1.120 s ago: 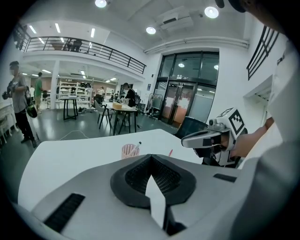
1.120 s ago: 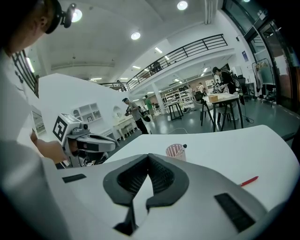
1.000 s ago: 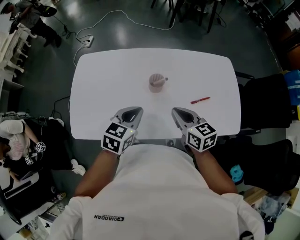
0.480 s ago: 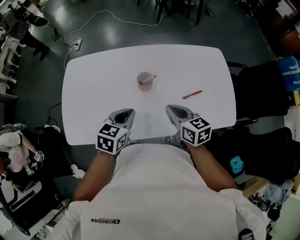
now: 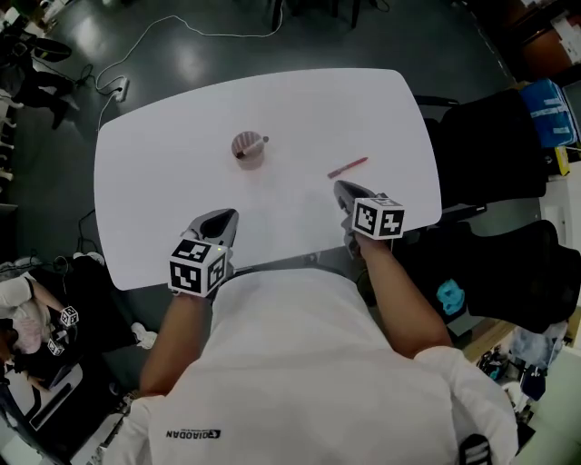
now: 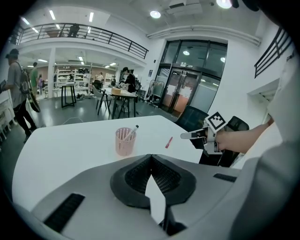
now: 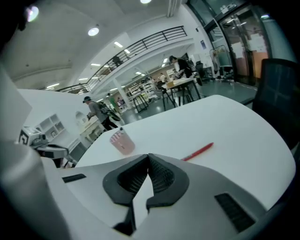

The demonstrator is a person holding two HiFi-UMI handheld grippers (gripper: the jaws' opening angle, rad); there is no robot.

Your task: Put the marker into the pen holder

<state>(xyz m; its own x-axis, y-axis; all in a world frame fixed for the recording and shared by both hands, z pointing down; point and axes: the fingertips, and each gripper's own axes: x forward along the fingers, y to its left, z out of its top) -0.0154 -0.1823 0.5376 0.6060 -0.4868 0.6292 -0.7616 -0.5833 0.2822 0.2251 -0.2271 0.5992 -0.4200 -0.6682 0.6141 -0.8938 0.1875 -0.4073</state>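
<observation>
A red marker (image 5: 348, 167) lies flat on the white table (image 5: 300, 100), to the right of the pink mesh pen holder (image 5: 247, 148). A dark pen stands in the holder. My right gripper (image 5: 344, 190) is shut with nothing in it, and its tips are just short of the marker. My left gripper (image 5: 223, 216) is shut and empty near the table's front edge, well short of the holder. The left gripper view shows the holder (image 6: 124, 140), the marker (image 6: 168, 142) and the right gripper (image 6: 193, 135). In the right gripper view the marker (image 7: 198, 152) lies just past the shut jaws, with the holder (image 7: 122, 141) further left.
Black chairs (image 5: 495, 136) stand at the table's right side. A cable (image 5: 182, 23) runs over the dark floor behind the table. People and desks fill the hall far off in both gripper views.
My right gripper has swung right and forward, and its tips now lie close to the red marker. The left gripper has sunk slightly toward the front edge. The head view has shifted.
</observation>
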